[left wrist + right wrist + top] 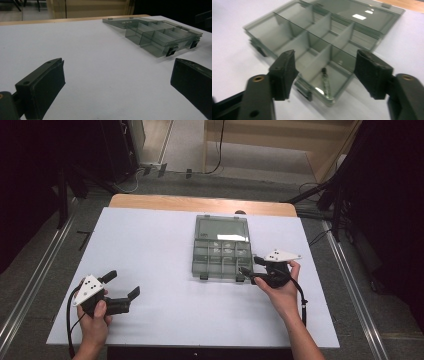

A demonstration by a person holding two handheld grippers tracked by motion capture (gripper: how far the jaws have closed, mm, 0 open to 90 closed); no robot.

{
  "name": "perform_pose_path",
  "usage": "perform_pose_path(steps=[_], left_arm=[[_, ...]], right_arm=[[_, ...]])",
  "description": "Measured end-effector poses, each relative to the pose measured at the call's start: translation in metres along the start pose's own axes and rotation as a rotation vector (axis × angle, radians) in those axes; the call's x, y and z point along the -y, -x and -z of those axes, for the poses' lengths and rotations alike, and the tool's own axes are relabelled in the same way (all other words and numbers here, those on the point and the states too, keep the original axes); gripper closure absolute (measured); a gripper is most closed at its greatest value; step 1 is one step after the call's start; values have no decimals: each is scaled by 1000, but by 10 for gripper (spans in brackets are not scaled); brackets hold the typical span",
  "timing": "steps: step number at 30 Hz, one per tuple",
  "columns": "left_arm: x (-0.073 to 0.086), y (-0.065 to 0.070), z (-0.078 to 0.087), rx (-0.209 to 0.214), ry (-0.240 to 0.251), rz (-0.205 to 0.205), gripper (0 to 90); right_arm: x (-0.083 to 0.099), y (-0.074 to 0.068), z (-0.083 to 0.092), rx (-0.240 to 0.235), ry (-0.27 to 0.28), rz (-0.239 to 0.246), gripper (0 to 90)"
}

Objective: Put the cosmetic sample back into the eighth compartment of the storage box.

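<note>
Right gripper: fingers spread, nothing pinched between them. They hang just above the near corner compartment of the organiser box. A thin dark screw-like piece lies flat on the floor of that compartment, directly under the gap between the fingers. Judgement: it has been let go there, and the fingers stand wide to clear the compartment walls on the way out. What the piece is exactly cannot be told; it is small and blurred.

Left gripper: fingers released wide, empty, resting low over bare table, well apart from the box. Judgement: parked to keep out of the working hand's way. In the high view it sits at the near left, with the right gripper at the box's near right corner.

Box: lid swung fully back and lying flat on the far side, so every compartment is reachable from above. It sits mid-table, slightly right of centre.

Counts:
- grippers: two
- boxes: one, lid open
- latches on near edge: two, dark
- loose pieces seen in compartments: one
- compartments: the high view suggests two rows of four; exact count uncertain.
</note>
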State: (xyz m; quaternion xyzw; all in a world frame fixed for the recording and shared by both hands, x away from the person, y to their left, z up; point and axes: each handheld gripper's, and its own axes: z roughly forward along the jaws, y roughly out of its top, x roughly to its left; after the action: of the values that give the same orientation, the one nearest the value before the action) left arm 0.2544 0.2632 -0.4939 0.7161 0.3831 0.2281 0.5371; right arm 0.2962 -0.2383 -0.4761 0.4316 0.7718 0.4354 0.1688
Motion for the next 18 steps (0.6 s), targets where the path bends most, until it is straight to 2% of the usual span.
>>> perform_pose_path(steps=[3, 7, 15, 18], left_arm=[[0, 2, 0, -3, -7, -13, 0], [0, 2, 1, -4, -7, -10, 0], [-2, 6, -2, -33, -36, -46, 0], [-3, 7, -4, -29, -35, -45, 0]], right_arm=[[-1, -1, 3, -19, 21, -4, 206], [-2, -2, 5, -17, 34, -3, 12], [-4, -2, 8, -12, 48, -10, 0], [-4, -1, 10, -12, 51, -12, 0]])
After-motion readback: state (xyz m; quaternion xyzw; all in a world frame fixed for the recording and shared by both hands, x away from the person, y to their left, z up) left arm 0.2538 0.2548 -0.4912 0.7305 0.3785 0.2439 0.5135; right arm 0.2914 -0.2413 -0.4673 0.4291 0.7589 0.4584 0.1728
